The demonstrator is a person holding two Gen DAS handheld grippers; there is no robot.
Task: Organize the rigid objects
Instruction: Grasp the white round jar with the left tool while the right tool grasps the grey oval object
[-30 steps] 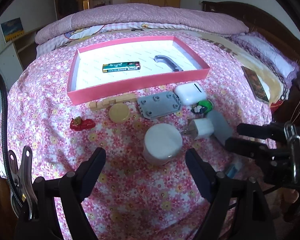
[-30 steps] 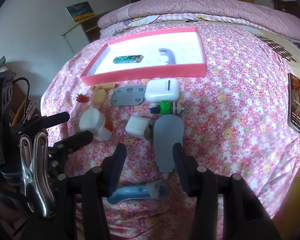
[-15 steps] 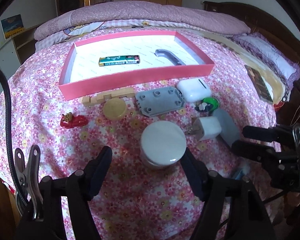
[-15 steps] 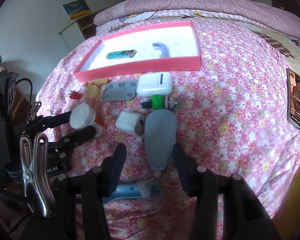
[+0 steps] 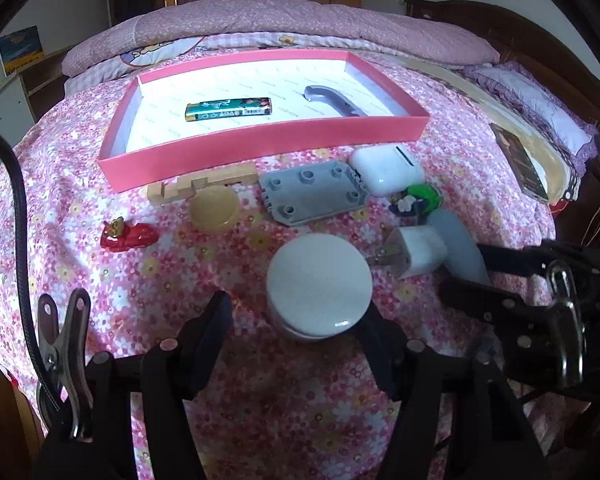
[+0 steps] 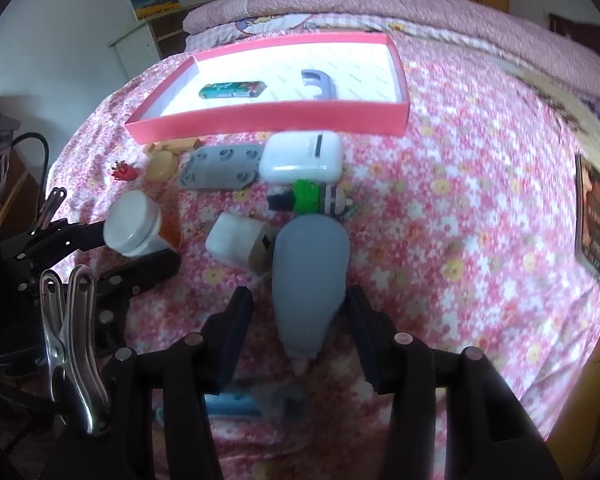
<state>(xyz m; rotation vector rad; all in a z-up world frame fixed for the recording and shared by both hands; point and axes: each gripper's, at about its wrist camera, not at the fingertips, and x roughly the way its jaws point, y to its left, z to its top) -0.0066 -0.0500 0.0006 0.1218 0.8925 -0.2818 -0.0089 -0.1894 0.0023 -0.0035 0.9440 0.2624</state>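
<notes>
Bedroom; a bed under a pink flowered spread carries everything, quilt rolled along its far edge.

Left gripper angled steeply down, jaws closing around one white-lidded jar near the spread's near edge. The jar stands between the fingers; the right finger looks to touch the lid, the left stands clear.

Right gripper likewise pitched down, jaws parted either side of one grey teardrop-shaped piece, not clamped on it.

One pink tray toward the far edge holds two things: one green lighter, one grey curved handle.

Loose on the spread between tray and grippers, one each: wooden block, yellow disc, red toy, grey studded plate, white case, green figure, white plug. A blue item lies under the right gripper. One dark phone at the right edge.
</notes>
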